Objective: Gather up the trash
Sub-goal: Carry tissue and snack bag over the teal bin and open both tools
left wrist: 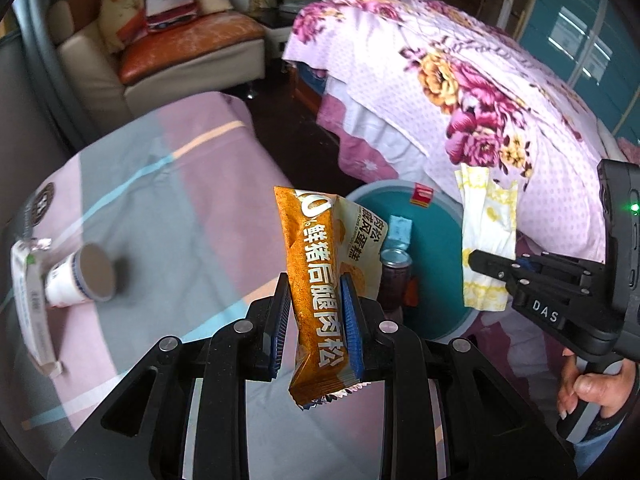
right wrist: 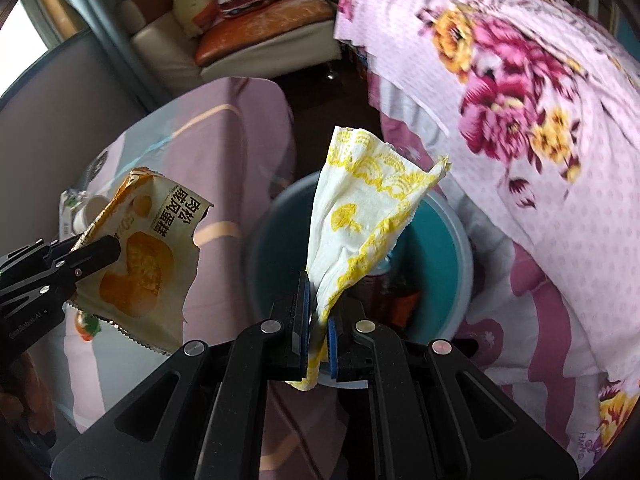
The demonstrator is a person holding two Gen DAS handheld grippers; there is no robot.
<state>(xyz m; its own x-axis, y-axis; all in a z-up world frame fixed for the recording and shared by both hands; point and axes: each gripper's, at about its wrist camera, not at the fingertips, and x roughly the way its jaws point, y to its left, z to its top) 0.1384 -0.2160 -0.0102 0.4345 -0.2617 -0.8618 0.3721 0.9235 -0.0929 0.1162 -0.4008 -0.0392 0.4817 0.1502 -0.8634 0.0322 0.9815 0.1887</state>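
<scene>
The left gripper point(left wrist: 318, 320) is clamped on one orange snack wrapper point(left wrist: 320, 280) printed "鲜猪后腿肉松". The right gripper point(right wrist: 318, 328) pinches one white napkin point(right wrist: 360, 208) with yellow print; its body reads "DAS". Just beyond both, a teal bin point(left wrist: 436, 216) holds one can point(left wrist: 395, 264). Left of the left gripper, one paper cup point(left wrist: 82, 276) lies on its side.

The room has a dark floor point(left wrist: 276, 136). At the back stands a cream sofa point(left wrist: 168, 76) with an orange seat and pillows point(left wrist: 120, 20) on it. A big bed point(left wrist: 460, 92) on the right wears a pink cover with purple and yellow flowers. A bench point(left wrist: 168, 184) has a pink and grey cloth. Teal doors point(left wrist: 580, 32) stand far right. Daylight comes in by the curtain point(right wrist: 24, 28).
</scene>
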